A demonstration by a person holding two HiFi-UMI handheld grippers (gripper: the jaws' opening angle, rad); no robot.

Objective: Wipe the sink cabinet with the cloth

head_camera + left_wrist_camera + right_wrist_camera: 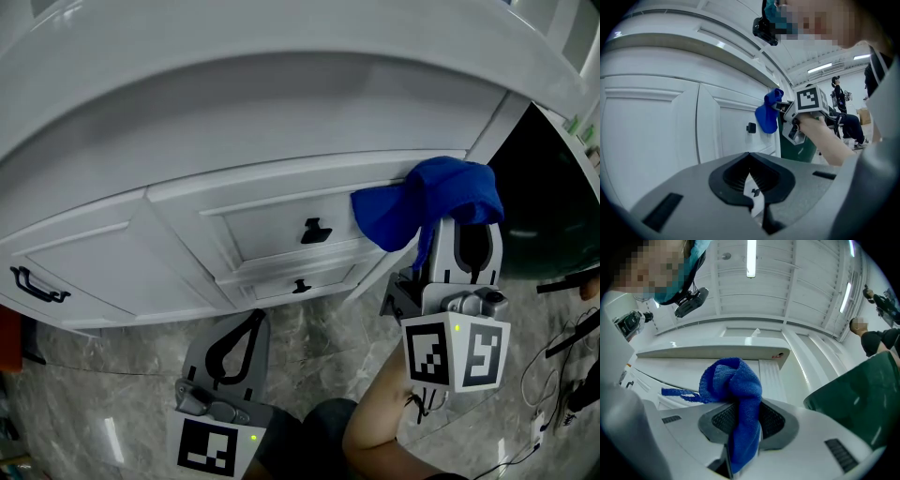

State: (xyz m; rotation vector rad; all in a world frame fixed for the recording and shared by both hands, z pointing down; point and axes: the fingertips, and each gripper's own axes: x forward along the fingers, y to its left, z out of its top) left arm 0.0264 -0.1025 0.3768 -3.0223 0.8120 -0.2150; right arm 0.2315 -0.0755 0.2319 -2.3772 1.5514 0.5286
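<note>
Jaws clamped on the blue cloth [427, 204], the right gripper [472, 234] holds it at the sink cabinet [187, 225] drawer front at 2 o'clock, so wiping seems in hand and likely calls next for a pressed sweep toward 9 o'clock, while the left gripper [241, 339] hangs closed, empty

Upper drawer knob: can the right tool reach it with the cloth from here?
Probably yes: the right tool holds the cloth at the drawer front beside the knob, nothing between them.

No words, brands or numbers could be read anywhere; the only signs were black-and-white square markers [208, 446] on the cubes of the left gripper [253, 321] and the right gripper [472, 231].
</note>
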